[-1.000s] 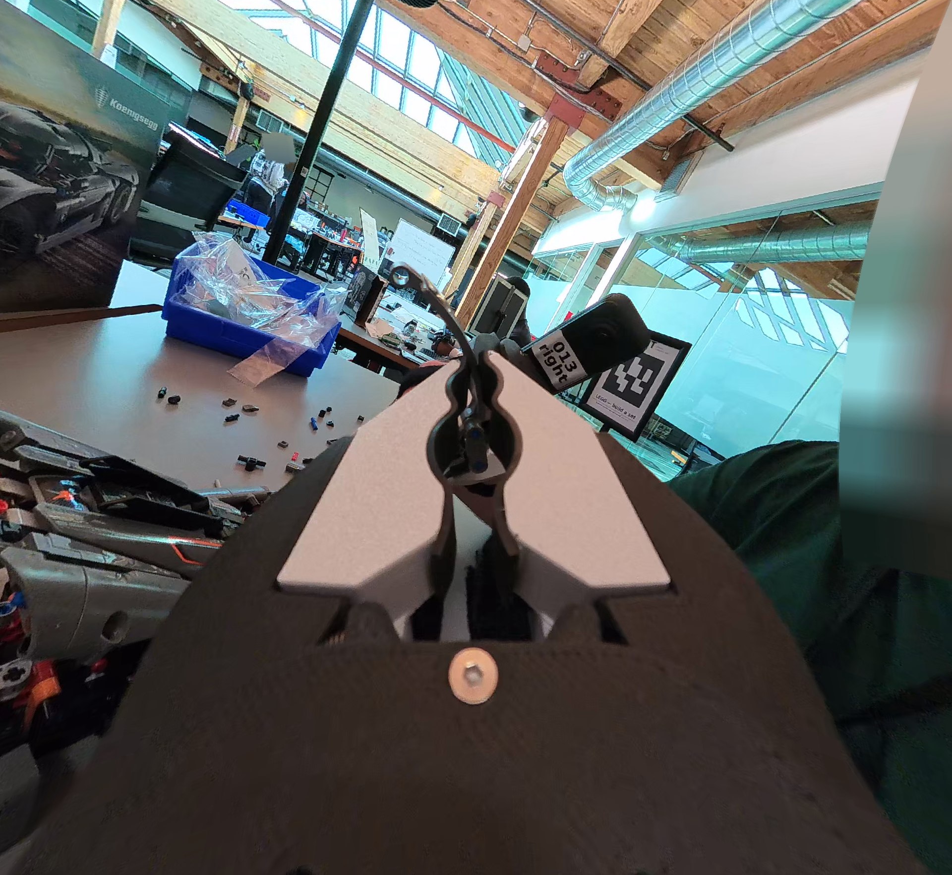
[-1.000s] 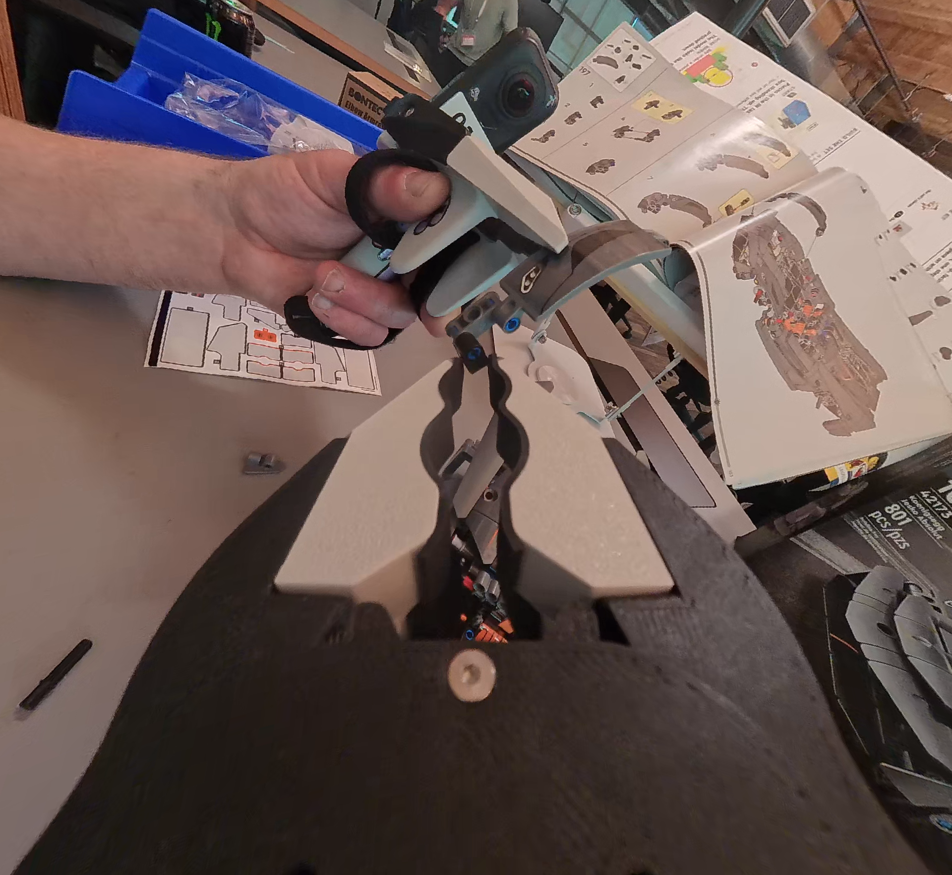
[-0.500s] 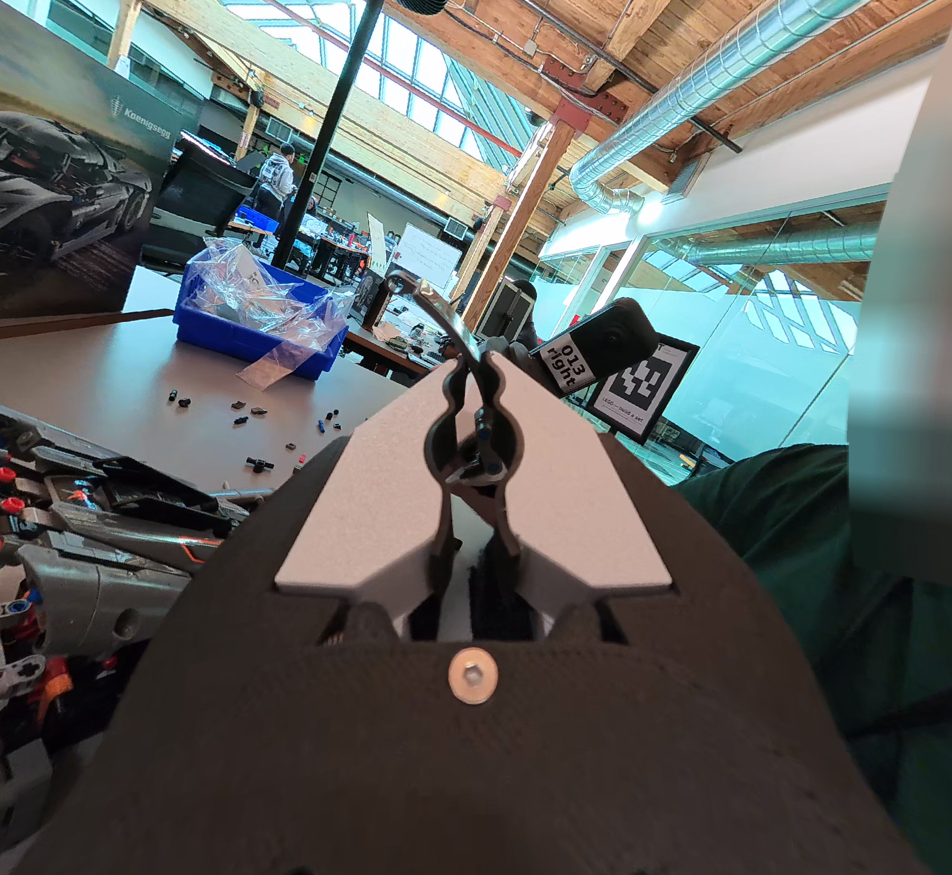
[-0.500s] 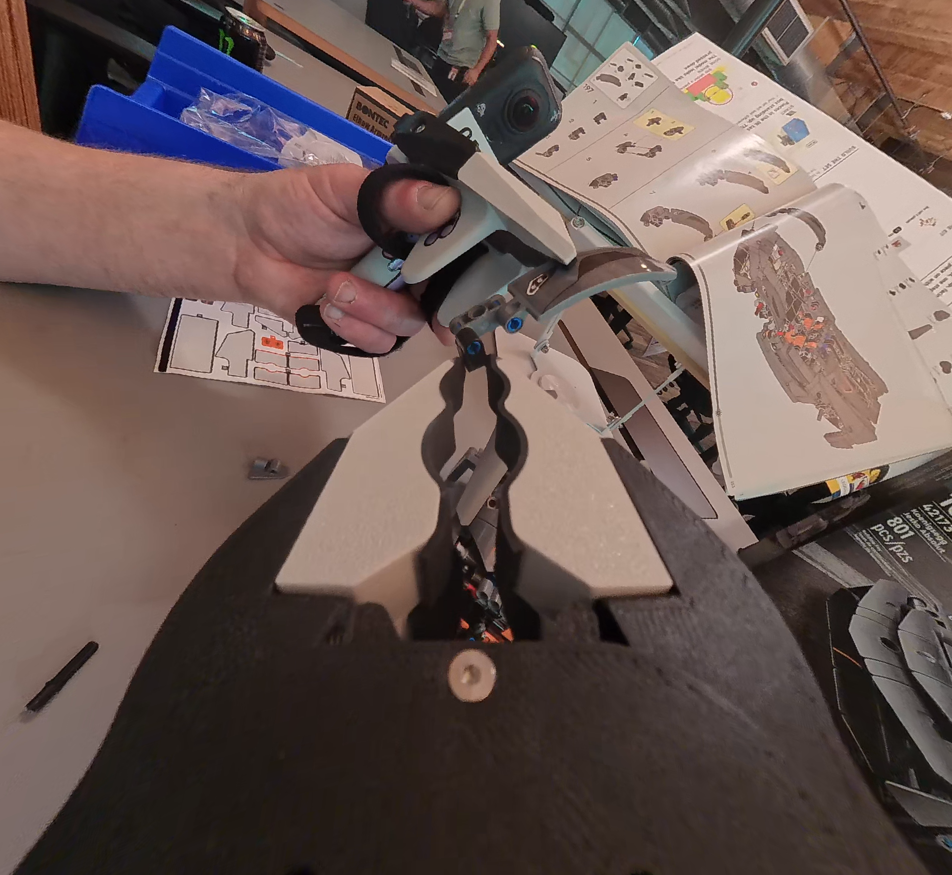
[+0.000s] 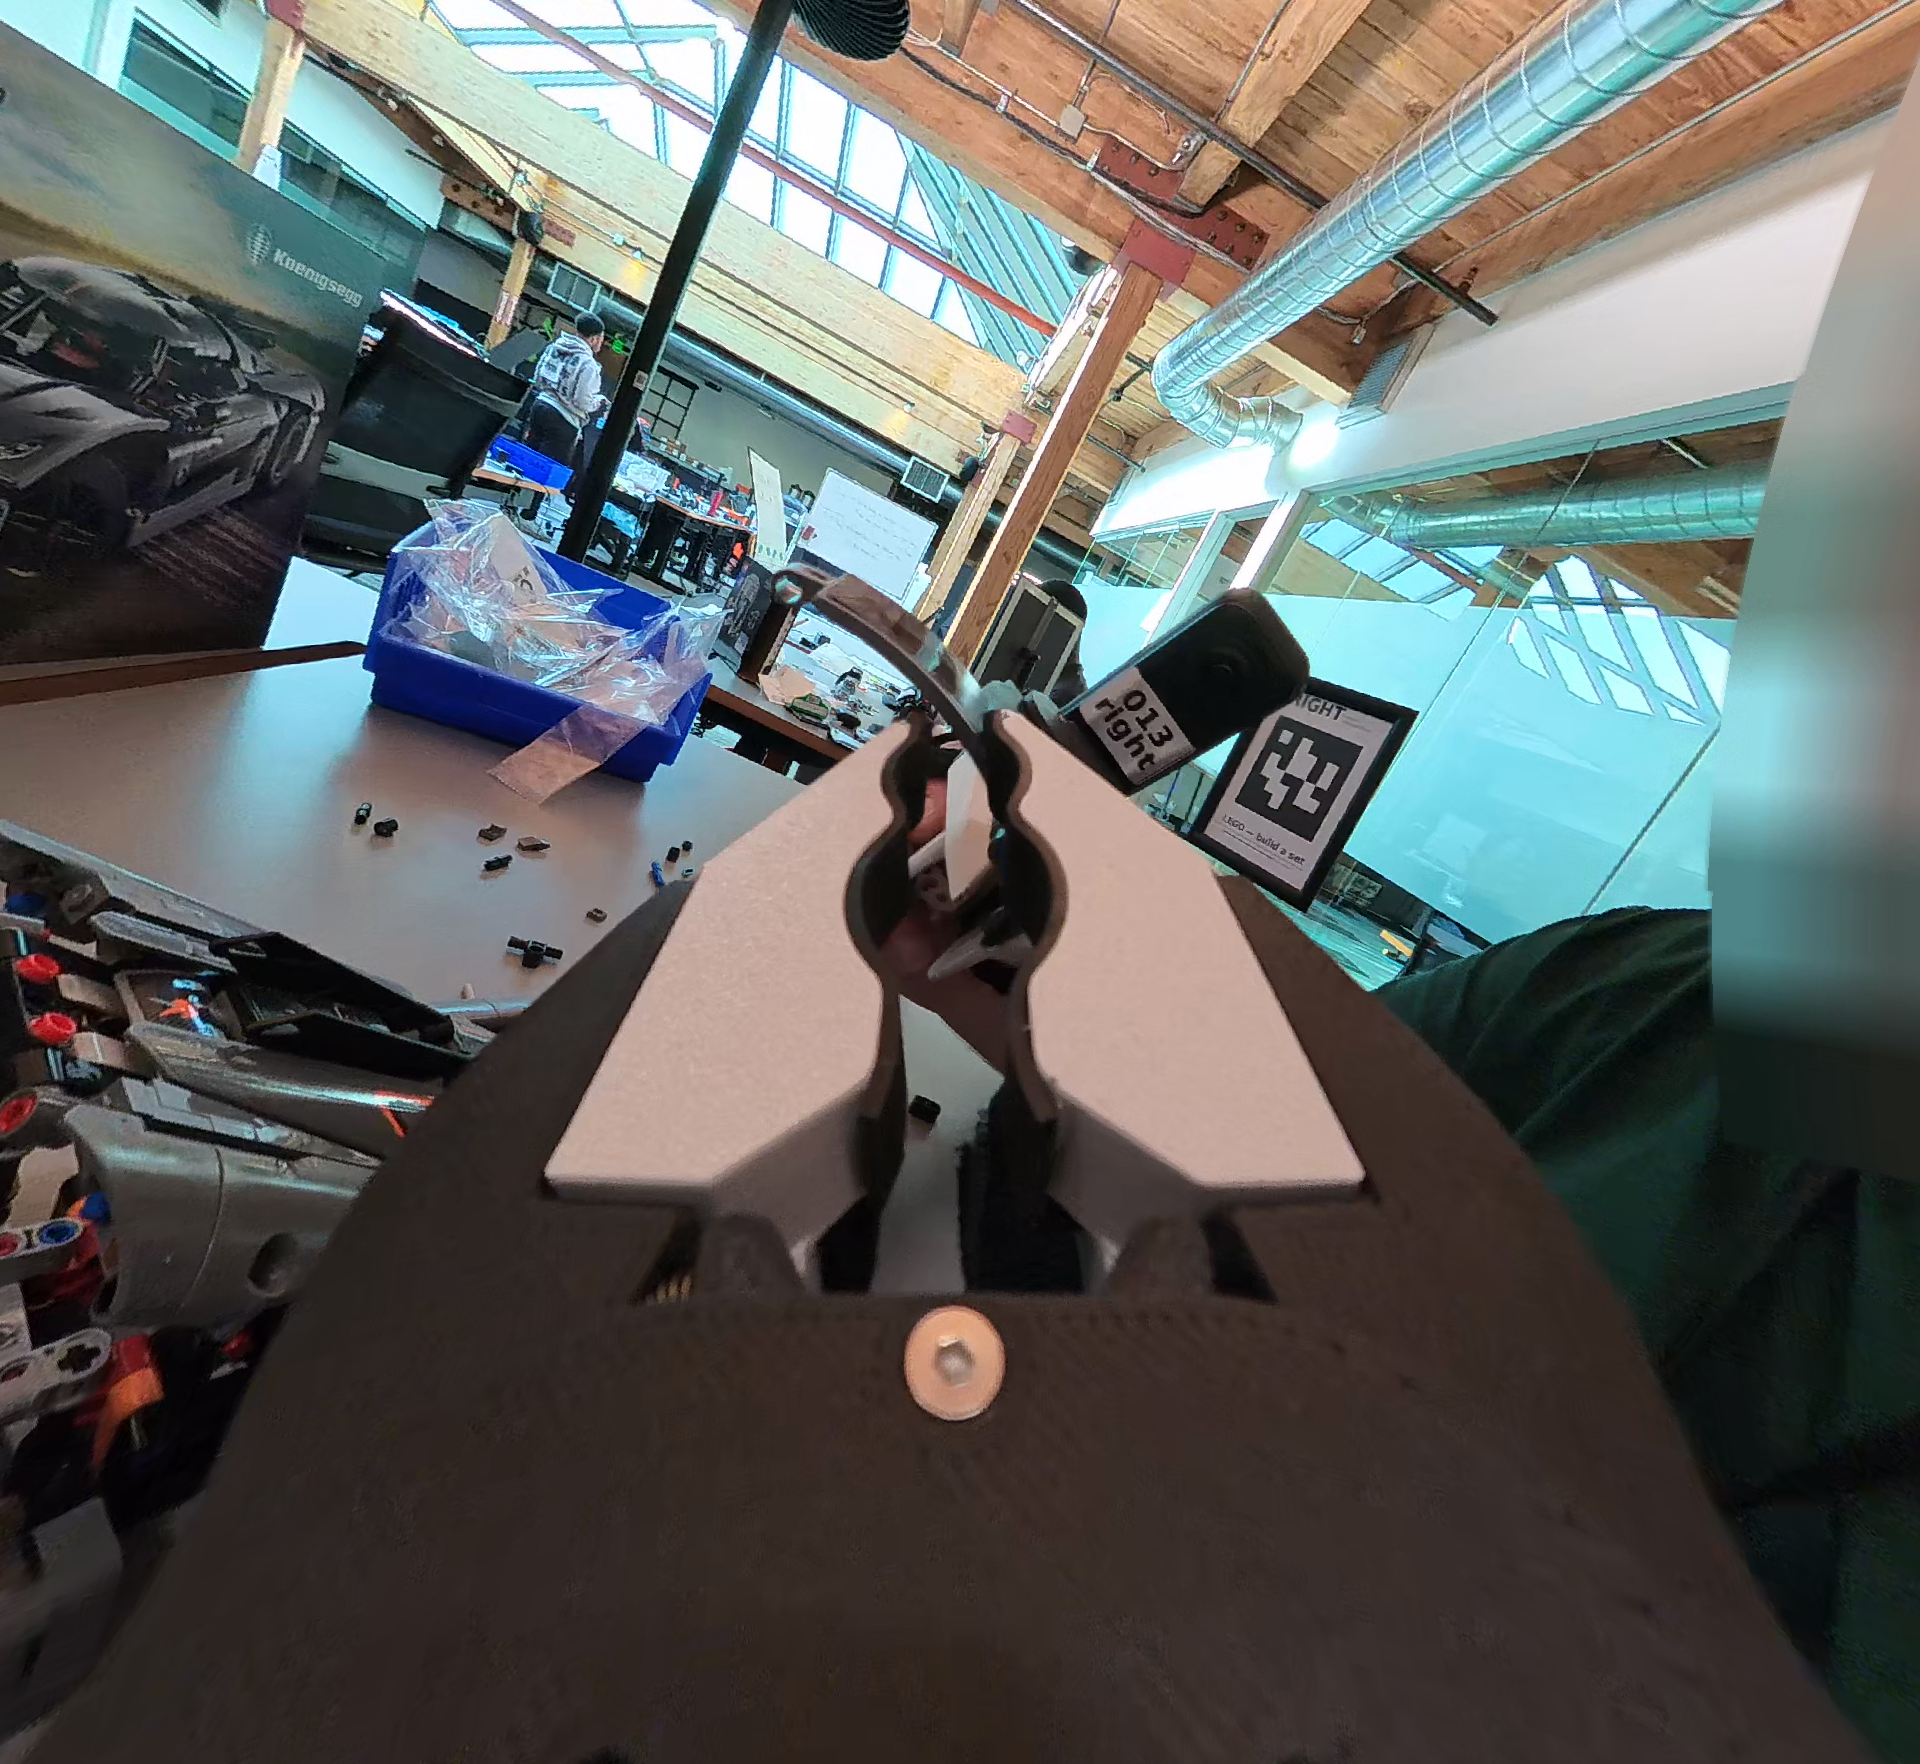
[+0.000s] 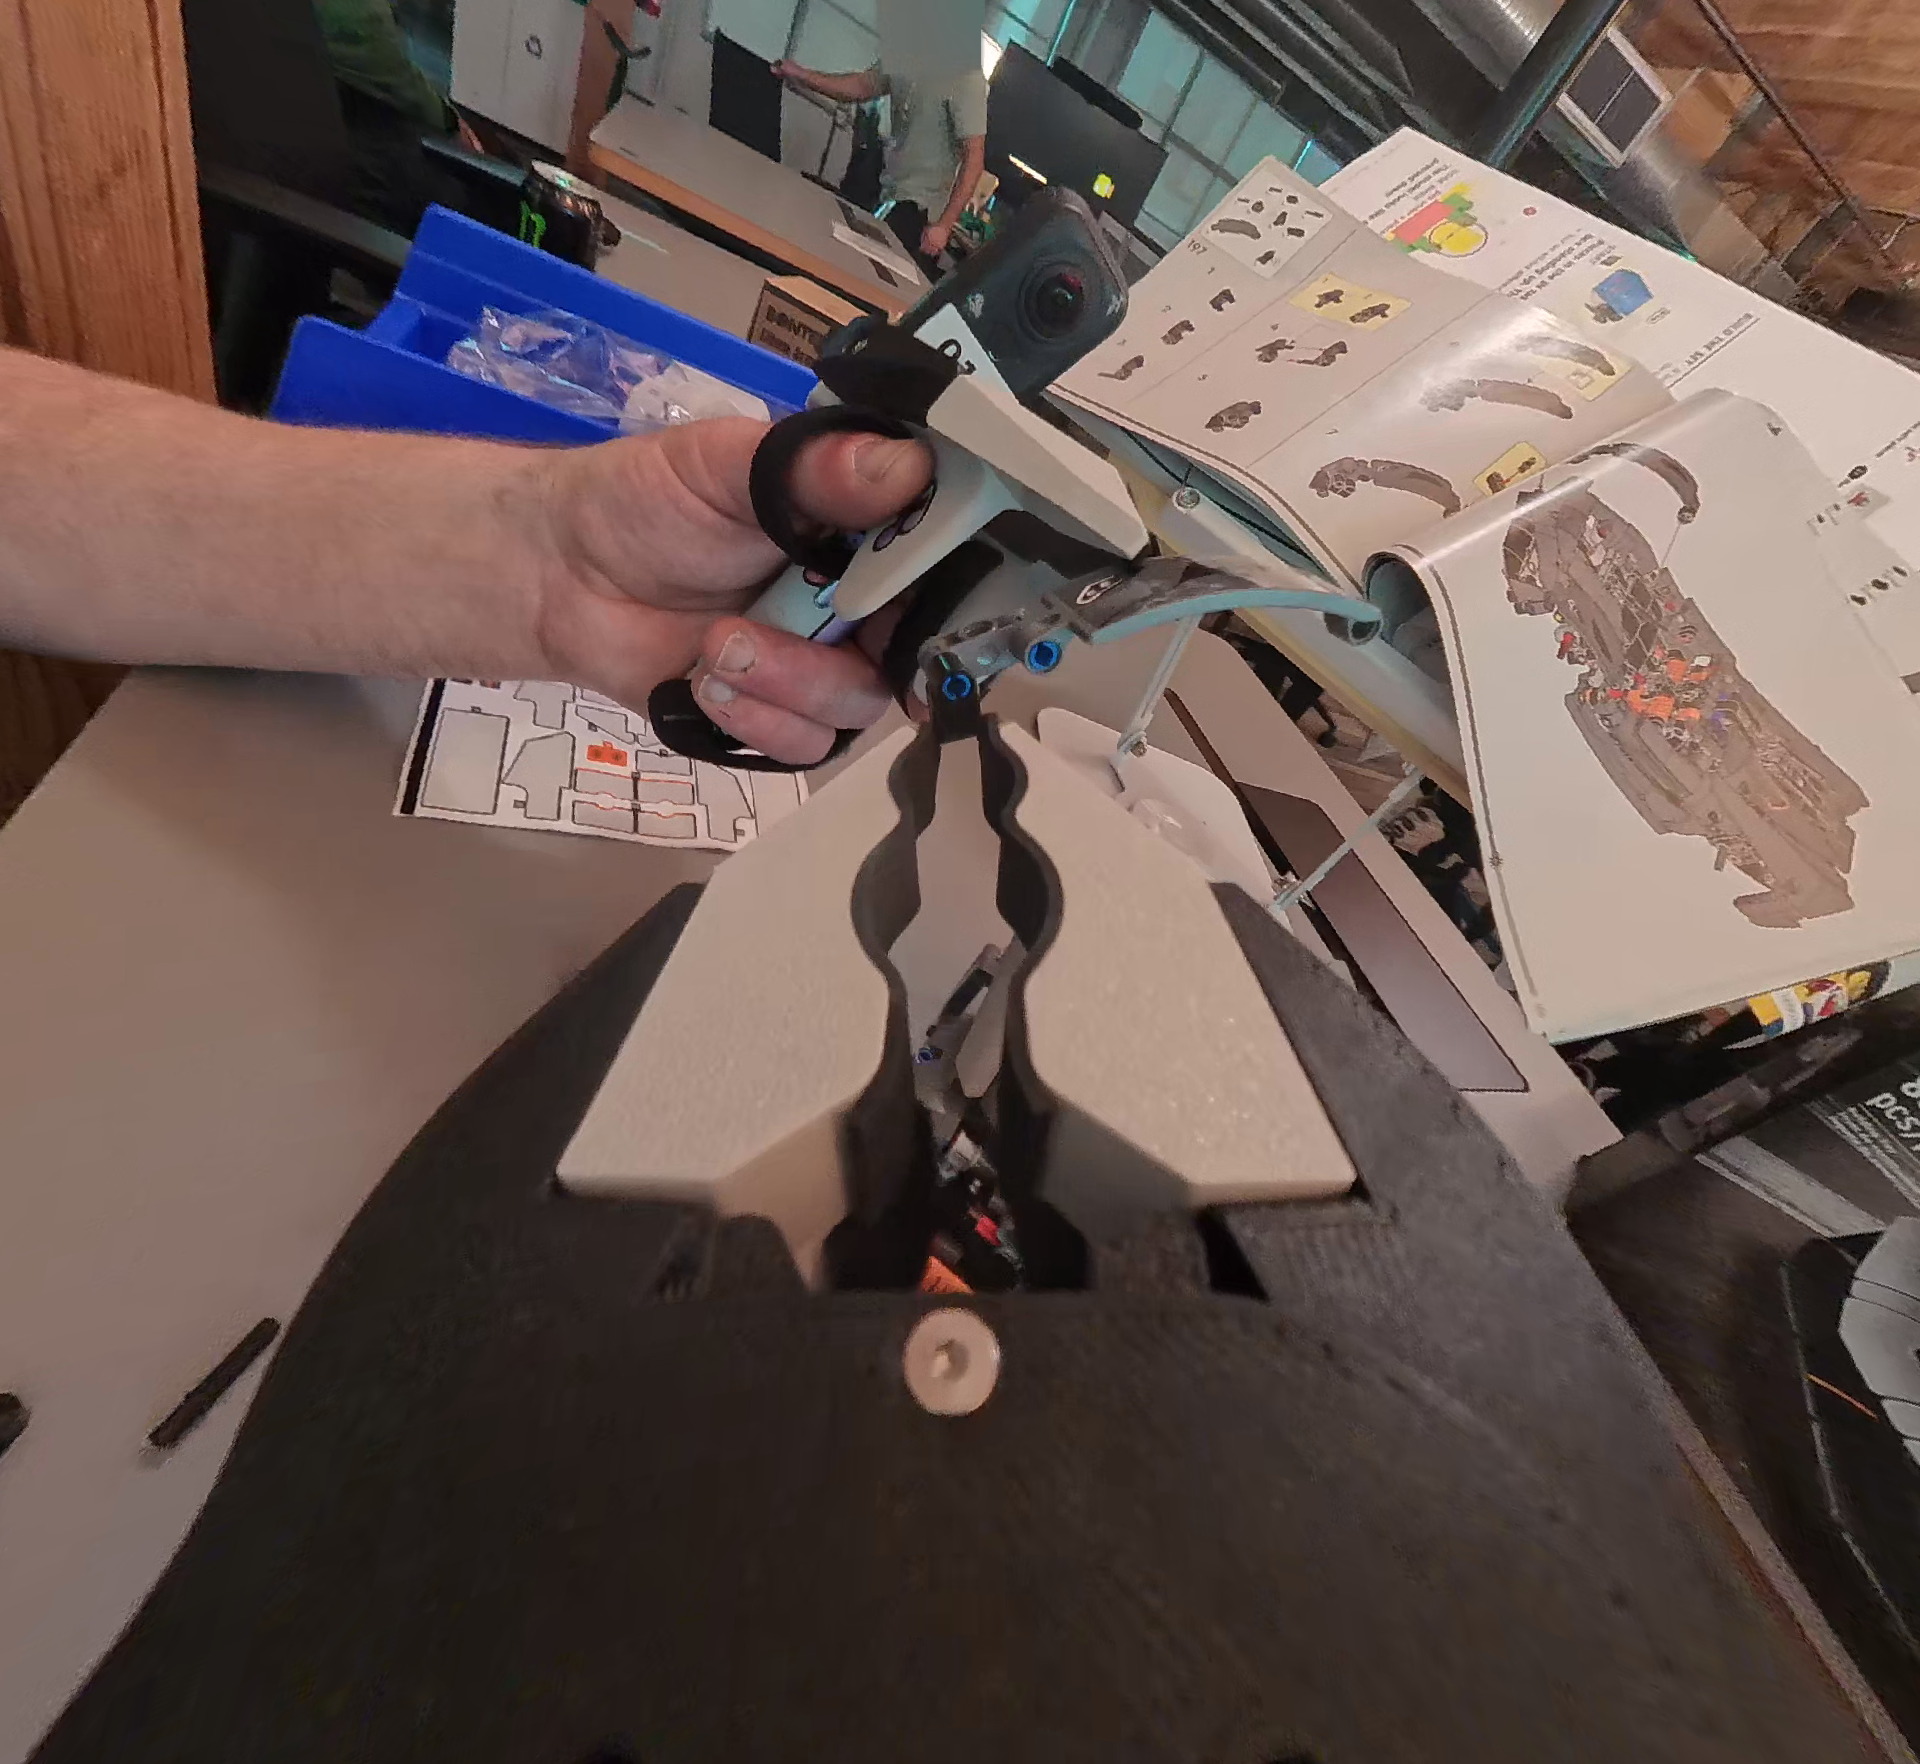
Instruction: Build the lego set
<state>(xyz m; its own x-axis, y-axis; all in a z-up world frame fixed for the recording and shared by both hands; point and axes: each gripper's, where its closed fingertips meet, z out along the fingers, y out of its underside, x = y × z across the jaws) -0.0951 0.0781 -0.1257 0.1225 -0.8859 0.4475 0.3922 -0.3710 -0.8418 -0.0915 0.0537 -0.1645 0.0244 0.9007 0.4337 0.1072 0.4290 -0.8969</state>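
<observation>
A curved grey Lego panel [image 6: 1195, 592] sits on a short grey beam with blue pins [image 6: 1042, 654]. My right gripper [image 6: 954, 732] is shut on a dark end of this piece, just below one blue pin. My left gripper [image 5: 956, 727] is closed on the same piece, and the panel [image 5: 862, 608] arcs up and left from its tips. A hand [image 6: 644, 551] holds the left gripper, with its camera [image 6: 1049, 291] on top. The right gripper's camera [image 5: 1195, 675] shows just beyond the left tips. The part-built grey and black Lego car [image 5: 208, 1070] lies on the table at the left.
An open instruction booklet [image 6: 1558, 571] rests on a stand at the right. A blue bin [image 5: 520, 686] holds plastic bags. Several small loose parts [image 5: 520, 852], a sticker sheet [image 6: 582, 769] and a black axle [image 6: 213, 1382] lie on the table. The set's box [image 5: 135, 364] stands behind. The tips of one gripper are about 5 cm away from the tips of the other.
Both grippers have turned slightly while holding the piece. The curved panel now lies flatter, pointing right. The blue pin no longer shows between the left jaws.
</observation>
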